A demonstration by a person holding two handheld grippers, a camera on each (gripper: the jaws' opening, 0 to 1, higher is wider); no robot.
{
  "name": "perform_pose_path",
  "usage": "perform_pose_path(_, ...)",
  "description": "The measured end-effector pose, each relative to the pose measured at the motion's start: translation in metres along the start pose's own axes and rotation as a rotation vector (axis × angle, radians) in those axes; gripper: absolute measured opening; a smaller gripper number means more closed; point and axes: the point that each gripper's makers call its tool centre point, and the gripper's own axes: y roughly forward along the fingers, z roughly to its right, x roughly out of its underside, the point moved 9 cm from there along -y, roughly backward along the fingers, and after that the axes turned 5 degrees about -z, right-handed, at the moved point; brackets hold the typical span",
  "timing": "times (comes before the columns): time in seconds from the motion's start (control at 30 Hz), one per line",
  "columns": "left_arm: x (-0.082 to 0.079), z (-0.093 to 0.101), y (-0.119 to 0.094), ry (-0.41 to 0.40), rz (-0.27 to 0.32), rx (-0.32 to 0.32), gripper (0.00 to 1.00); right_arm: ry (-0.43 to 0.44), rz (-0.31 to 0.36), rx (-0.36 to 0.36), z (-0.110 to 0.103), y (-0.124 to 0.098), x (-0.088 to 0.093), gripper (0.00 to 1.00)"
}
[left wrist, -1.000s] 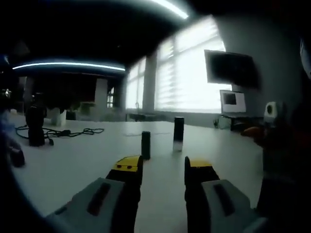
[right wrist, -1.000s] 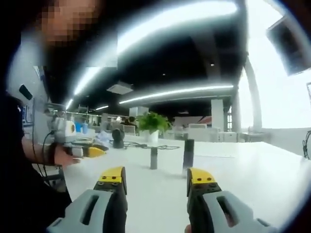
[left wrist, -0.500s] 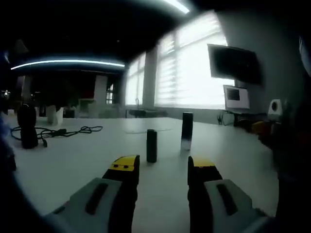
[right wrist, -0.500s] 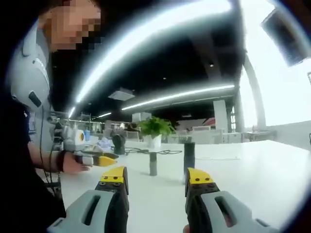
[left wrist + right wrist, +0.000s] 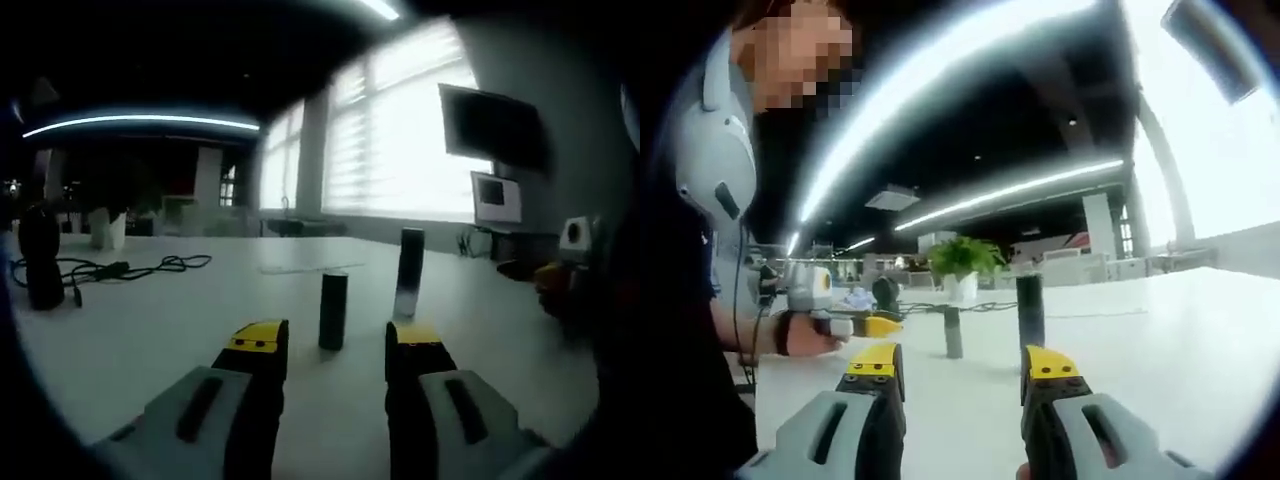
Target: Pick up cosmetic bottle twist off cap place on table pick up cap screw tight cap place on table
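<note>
Standing upright on the white tabletop (image 5: 130, 340), the cosmetic bottle (image 5: 408, 273) and shorter dark cap (image 5: 332, 310) lie ahead of the left gripper (image 5: 333, 345) and right gripper (image 5: 962, 368), both with fingers released and empty, the left seemingly nearer.

A broad white table (image 5: 150, 320) carries everything. In the left gripper view, a short dark cap (image 5: 333, 310) stands upright just ahead of the claw's jaw tips, between them. A taller cosmetic bottle (image 5: 408, 273) stands upright beyond it, ahead and to the right. Far left of the claw lie a black cable (image 5: 120, 268) and a dark upright object (image 5: 42, 256).
</note>
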Motion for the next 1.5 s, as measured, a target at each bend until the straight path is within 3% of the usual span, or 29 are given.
perform_pose_path(0.67,0.0,-0.005,0.043,-0.033,-0.03,0.019,0.28,0.027,-0.015,0.008,0.003,0.002,0.002,0.38)
perform_pose_path(1.03,0.004,-0.002,0.062,0.03,-0.097,0.034,0.26,0.045,-0.015,0.007,0.004,0.003,0.002,0.38)
perform_pose_path(1.5,0.005,0.0,0.082,0.062,-0.112,0.037,0.21,0.055,-0.013,0.013,0.006,0.003,0.002,0.37)
